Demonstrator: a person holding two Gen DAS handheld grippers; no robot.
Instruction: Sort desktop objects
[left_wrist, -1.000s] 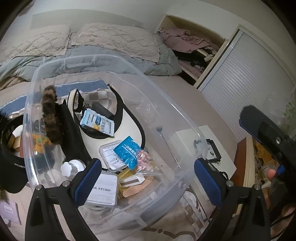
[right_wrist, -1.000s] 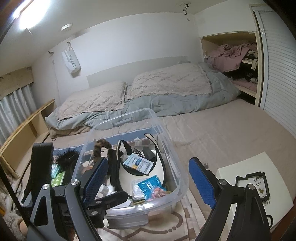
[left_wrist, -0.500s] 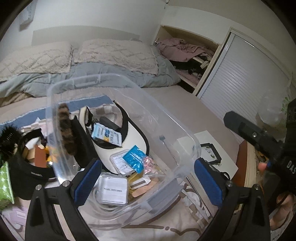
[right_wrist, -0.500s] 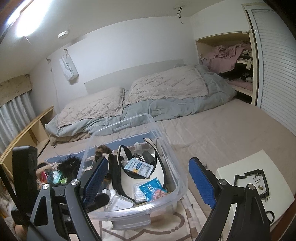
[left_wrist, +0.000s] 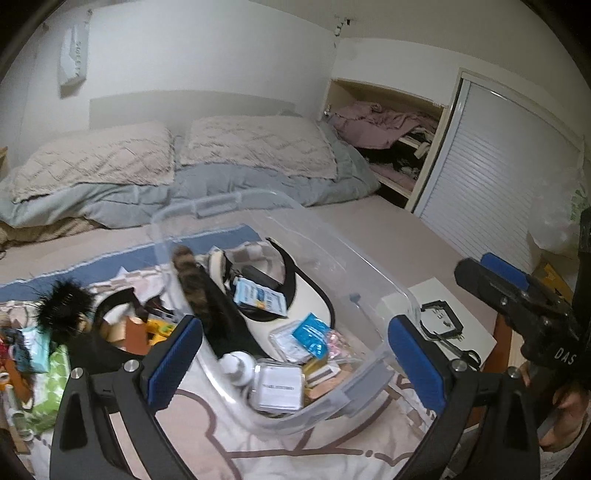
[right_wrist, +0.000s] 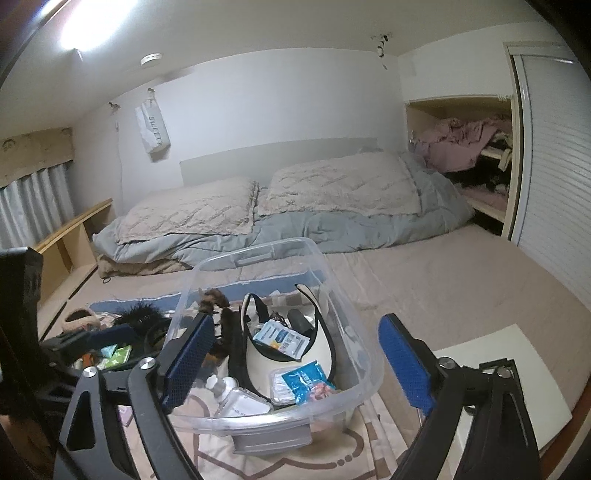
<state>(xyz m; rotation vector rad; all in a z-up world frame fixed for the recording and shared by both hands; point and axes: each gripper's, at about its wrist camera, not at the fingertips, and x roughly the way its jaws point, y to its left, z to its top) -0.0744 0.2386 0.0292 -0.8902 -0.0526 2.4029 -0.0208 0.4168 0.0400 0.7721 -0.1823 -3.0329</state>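
A clear plastic bin (left_wrist: 369, 266) (right_wrist: 354, 317) stands on the bed. It holds a white visor (left_wrist: 310, 299) (right_wrist: 325, 343), blue packets (left_wrist: 310, 334) (right_wrist: 303, 380), a furry brown hairband (left_wrist: 192, 288) (right_wrist: 214, 299), a small white bottle (left_wrist: 236, 367) and a clear case (left_wrist: 277, 384). My left gripper (left_wrist: 291, 358) is open and empty, just in front of the bin. My right gripper (right_wrist: 295, 362) is open and empty, also in front of the bin. The right gripper also shows at the right of the left wrist view (left_wrist: 517, 306).
Loose items lie left of the bin: a black fluffy piece (left_wrist: 66, 299), a black visor (left_wrist: 96, 343), a green packet (left_wrist: 51, 380). A white box (left_wrist: 454, 321) (right_wrist: 502, 369) with a black frame lies to the right. Pillows (right_wrist: 332, 184) and a duvet lie behind.
Both grippers have pulled back and tilted up, so the bin looks smaller and more of the room shows. Both stay open and empty.
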